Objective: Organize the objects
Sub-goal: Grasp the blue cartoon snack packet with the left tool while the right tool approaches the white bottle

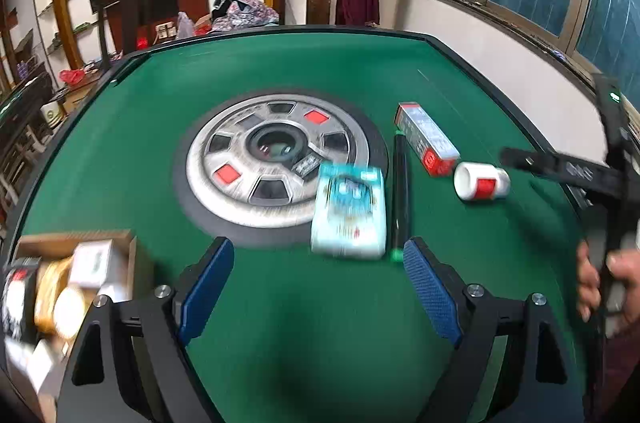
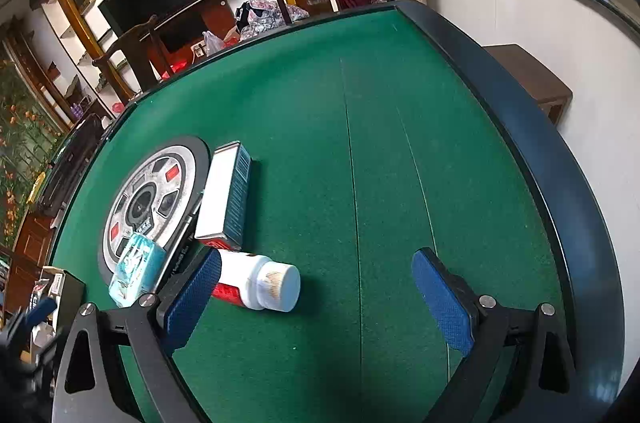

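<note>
The left gripper [image 1: 318, 287] is hanging over the green bench [image 1: 320, 323], jaws wide and holding nothing. The right gripper [image 2: 316, 297] is gaping too. The white bottle [image 2: 256, 281] is lying partly hidden behind its left pad. The blue packet [image 1: 349, 211] is looking blurry, farther off.

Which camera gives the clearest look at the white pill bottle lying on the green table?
The right wrist view: the white pill bottle lies close and sharp, cap toward the camera. The left wrist view shows it smaller, farther off and slightly blurred.
</note>
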### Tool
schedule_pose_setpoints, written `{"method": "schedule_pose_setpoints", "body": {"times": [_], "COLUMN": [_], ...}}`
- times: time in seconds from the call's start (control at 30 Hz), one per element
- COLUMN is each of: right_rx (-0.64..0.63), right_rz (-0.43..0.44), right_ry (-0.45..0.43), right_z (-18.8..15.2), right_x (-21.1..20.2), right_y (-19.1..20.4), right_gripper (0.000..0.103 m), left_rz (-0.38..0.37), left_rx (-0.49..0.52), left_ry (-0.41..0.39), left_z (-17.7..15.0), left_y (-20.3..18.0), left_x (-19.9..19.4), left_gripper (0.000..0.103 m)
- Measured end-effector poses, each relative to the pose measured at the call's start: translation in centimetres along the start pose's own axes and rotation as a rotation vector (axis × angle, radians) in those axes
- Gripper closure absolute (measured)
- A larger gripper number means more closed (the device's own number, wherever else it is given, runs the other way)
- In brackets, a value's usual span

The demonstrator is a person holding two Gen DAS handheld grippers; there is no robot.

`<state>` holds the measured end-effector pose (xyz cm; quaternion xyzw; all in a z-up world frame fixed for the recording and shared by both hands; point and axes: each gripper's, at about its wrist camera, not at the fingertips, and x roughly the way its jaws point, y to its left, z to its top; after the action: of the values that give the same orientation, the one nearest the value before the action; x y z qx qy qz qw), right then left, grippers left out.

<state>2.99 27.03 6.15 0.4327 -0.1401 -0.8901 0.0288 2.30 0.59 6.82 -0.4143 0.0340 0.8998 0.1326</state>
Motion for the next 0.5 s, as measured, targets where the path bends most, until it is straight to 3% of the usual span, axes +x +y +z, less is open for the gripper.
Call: {"method": "schedule_pose_setpoints", "body": {"times": [0.13, 0.27, 0.43, 0.5], "right_rx": [0.024, 0.045, 0.038, 0.034], "right_rz": [0.021, 0.039, 0.043, 0.042], "right_ry": [-0.001, 0.005, 0.017, 0.018], "right_z": [0.1, 0.1, -0.1, -0.1], "right_x": [-0.2, -0.3, 0.3, 0.3], "right_y": [-0.7, -1.0, -0.4, -0.3], "right_gripper": [0.005, 0.005, 0.005, 0.005], "left_rz": [0.000, -0.038, -0.011, -0.011], "left_rx": [0.042, -0.002, 0.007, 0.029], "left_ry": [-0.002, 0.029, 0.087, 0.108], "left_z": [1.1, 1.7, 2.0, 2.2], "left_y": [-0.3, 0.1, -0.4, -0.6], "left_x": [2.2, 3.8, 6.1, 6.8], "left_gripper": [0.018, 0.018, 0.019, 0.028]}}
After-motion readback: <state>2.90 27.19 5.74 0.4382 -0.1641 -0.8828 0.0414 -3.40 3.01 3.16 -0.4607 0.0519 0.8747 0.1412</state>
